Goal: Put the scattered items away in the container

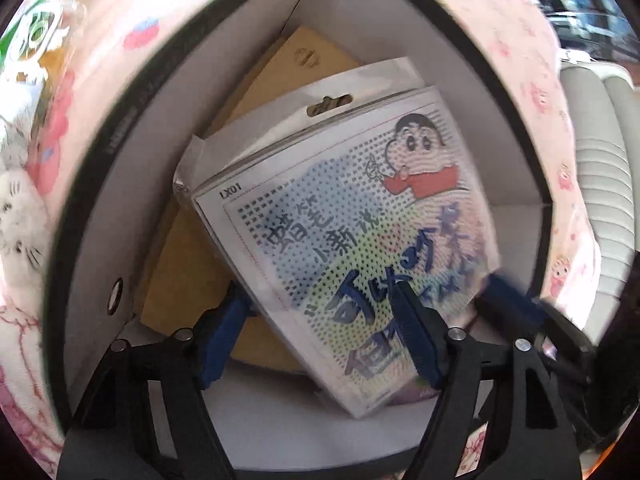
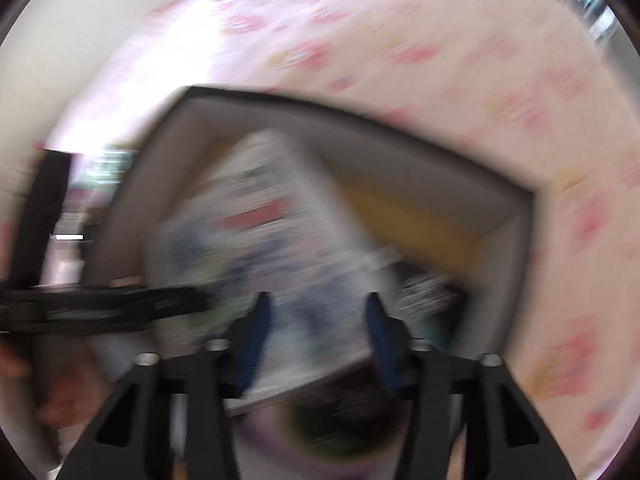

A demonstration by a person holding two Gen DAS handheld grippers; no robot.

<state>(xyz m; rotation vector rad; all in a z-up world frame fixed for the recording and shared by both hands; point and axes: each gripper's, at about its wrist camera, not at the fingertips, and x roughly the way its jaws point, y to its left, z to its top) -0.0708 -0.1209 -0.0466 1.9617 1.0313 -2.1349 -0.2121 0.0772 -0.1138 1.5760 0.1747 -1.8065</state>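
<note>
Pink cartoon-print cloth (image 1: 520, 52) surrounds the white box (image 1: 100, 216), which sits right ahead of the left tool (image 1: 320, 312). That tool's jaws are spread wide and hold nothing; the cartoon sticker pack (image 1: 344, 216) lies loose between them, inside the box on a brown envelope (image 1: 276, 80). Right tool (image 2: 316, 312) view is a blur: jaws partly open, can't tell if they pinch anything.
</note>
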